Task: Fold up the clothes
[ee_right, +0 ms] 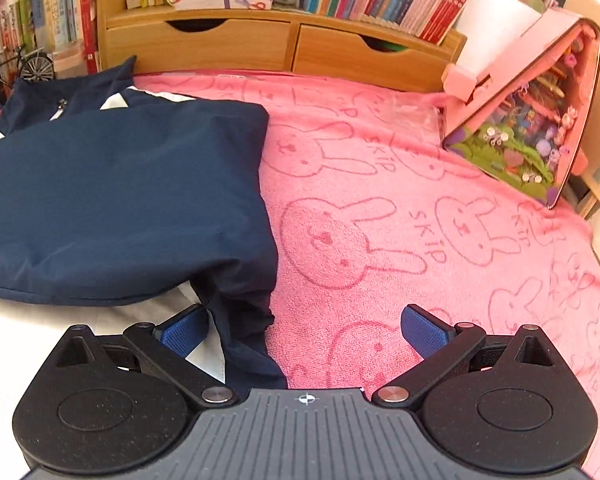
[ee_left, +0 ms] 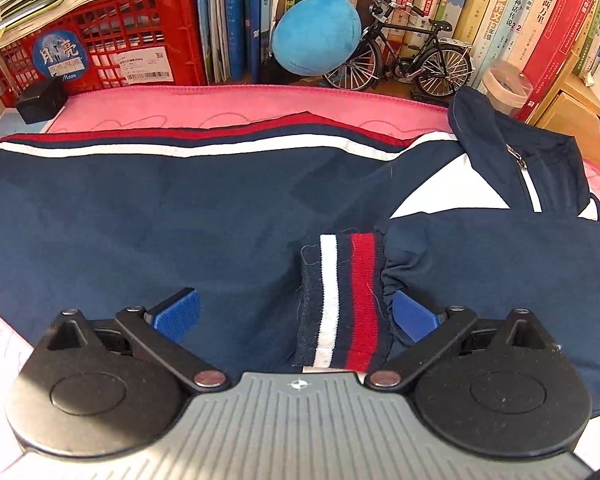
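Observation:
A navy track jacket [ee_left: 140, 216] with red and white stripes lies spread on a pink bunny-print towel [ee_left: 204, 100]. Its collar and zip [ee_left: 520, 164] stand at the right. A striped knit cuff [ee_left: 346, 300] of one sleeve lies between the wide-apart blue pads of my left gripper [ee_left: 296, 316], which is open. In the right wrist view the jacket [ee_right: 120, 184] has a side folded over, and a navy edge [ee_right: 244, 328] lies just inside the left finger of my open right gripper [ee_right: 304, 328]. Nothing is pinched by either gripper.
Books, a red crate [ee_left: 112, 40], a blue plush ball [ee_left: 316, 36] and a model bicycle [ee_left: 404, 52] line the back. Wooden drawers [ee_right: 276, 48] and a pink dollhouse box [ee_right: 532, 120] border the towel [ee_right: 400, 200], which is bare pink cloth at right.

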A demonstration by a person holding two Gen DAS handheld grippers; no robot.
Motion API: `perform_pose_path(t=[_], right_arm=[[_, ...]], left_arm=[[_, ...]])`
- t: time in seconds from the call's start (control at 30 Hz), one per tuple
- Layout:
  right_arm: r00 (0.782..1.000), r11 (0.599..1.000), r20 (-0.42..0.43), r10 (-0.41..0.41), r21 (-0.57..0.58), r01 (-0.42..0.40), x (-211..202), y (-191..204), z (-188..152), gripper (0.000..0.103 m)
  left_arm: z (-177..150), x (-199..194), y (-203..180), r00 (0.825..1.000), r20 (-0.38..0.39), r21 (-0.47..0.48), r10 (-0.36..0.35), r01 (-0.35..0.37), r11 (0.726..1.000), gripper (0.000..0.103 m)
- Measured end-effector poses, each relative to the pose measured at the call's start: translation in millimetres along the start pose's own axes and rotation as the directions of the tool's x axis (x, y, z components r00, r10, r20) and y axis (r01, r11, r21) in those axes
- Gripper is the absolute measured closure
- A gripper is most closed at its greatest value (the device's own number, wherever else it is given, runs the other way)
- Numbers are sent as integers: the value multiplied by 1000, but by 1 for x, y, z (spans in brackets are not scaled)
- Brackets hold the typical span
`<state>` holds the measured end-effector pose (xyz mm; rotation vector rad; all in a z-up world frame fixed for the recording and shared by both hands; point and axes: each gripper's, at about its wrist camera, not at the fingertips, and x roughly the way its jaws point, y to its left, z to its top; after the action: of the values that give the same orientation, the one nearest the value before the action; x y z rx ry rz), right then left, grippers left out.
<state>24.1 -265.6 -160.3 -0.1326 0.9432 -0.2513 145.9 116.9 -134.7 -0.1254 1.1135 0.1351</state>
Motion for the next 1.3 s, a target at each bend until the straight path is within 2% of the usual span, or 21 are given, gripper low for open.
perform_pose_path(t=[0.1, 0.17, 0.23, 0.3, 0.37, 0.4, 0.47, 0.6, 0.73, 0.77, 0.8, 0.87, 0.9, 0.93, 1.0, 1.07, 1.1, 1.13, 1.17, 1.23, 1.3], right_arm=[[993, 984, 122, 0, -179, 22, -13, 35, -2, 0], [982, 960, 182, -44, -266, 92, -12, 47, -2, 0], [974, 971, 185, -129, -174, 162, 0, 20, 1, 0], [991, 995, 93, -95, 26, 93, 12, -27, -1, 0], [994, 992, 62, -94, 92, 88, 16, -43, -3, 0], [995, 989, 47, -93, 123, 86, 17, -50, -4, 0], [992, 989, 42, -116, 101, 112, 18, -42, -7, 0], [982, 984, 67, -177, 32, 175, 19, -22, -14, 0], [983, 984, 72, -169, 74, 164, 19, -26, -18, 0], [985, 984, 70, -161, 90, 154, 19, -28, -18, 0], [986, 984, 67, -150, 107, 143, 20, -31, -19, 0], [989, 983, 63, -136, 135, 127, 21, -35, -20, 0], [988, 982, 66, -140, 136, 130, 20, -34, -20, 0], [987, 981, 68, -145, 136, 135, 20, -33, -21, 0], [985, 980, 76, -156, 133, 145, 19, -30, -22, 0], [982, 979, 85, -166, 130, 154, 19, -28, -23, 0], [982, 979, 89, -167, 132, 155, 19, -28, -24, 0], [981, 979, 93, -168, 134, 155, 18, -28, -24, 0], [981, 978, 96, -169, 136, 155, 18, -28, -25, 0], [980, 979, 105, -169, 136, 154, 18, -28, -26, 0], [978, 980, 115, -172, 125, 158, 18, -26, -26, 0]], left_arm=[[3, 1, -7, 1000, 13, 22, 10, -10, 1000, 0], [4, 3, -10, 1000, 15, 37, 24, -24, 999, 0], [4, 5, -12, 999, 19, 67, 47, -48, 997, 0], [3, 5, -13, 999, 19, 89, 48, -49, 995, 0], [0, 3, -14, 1000, 6, 96, 4, -4, 995, 0], [-1, -1, -17, 1000, 12, 102, 15, -16, 995, 0], [-6, -14, -22, 999, 36, 117, 27, -31, 993, 2], [-24, -42, -20, 996, 68, 90, -59, 53, 995, 1], [-34, -33, -21, 997, 1, 22, -78, 78, 997, 1], [-32, -27, -18, 992, -41, -31, -117, 116, 993, 1], [-31, -22, -13, 975, -70, -111, -209, 200, 973, 1], [-28, -12, -4, 917, -101, -268, -385, 348, 899, 3], [-27, -11, -2, 898, -78, -310, -433, 391, 867, 3], [-26, -11, -3, 895, -62, -327, -441, 399, 857, 3], [-24, -5, -4, 923, -44, -352, -381, 343, 871, 3], [-23, 0, 2, 937, 5, -411, -351, 321, 853, 10], [-23, 2, 5, 941, 24, -442, -338, 313, 840, 38], [-22, 6, 9, 937, 20, -481, -349, 315, 818, 71], [-20, 8, 12, 934, 21, -512, -358, 317, 798, 72], [-15, -1, 11, 940, 81, -491, -333, 328, 807, 72], [-9, -14, -2, 949, 117, -383, -291, 314, 869, 72]])
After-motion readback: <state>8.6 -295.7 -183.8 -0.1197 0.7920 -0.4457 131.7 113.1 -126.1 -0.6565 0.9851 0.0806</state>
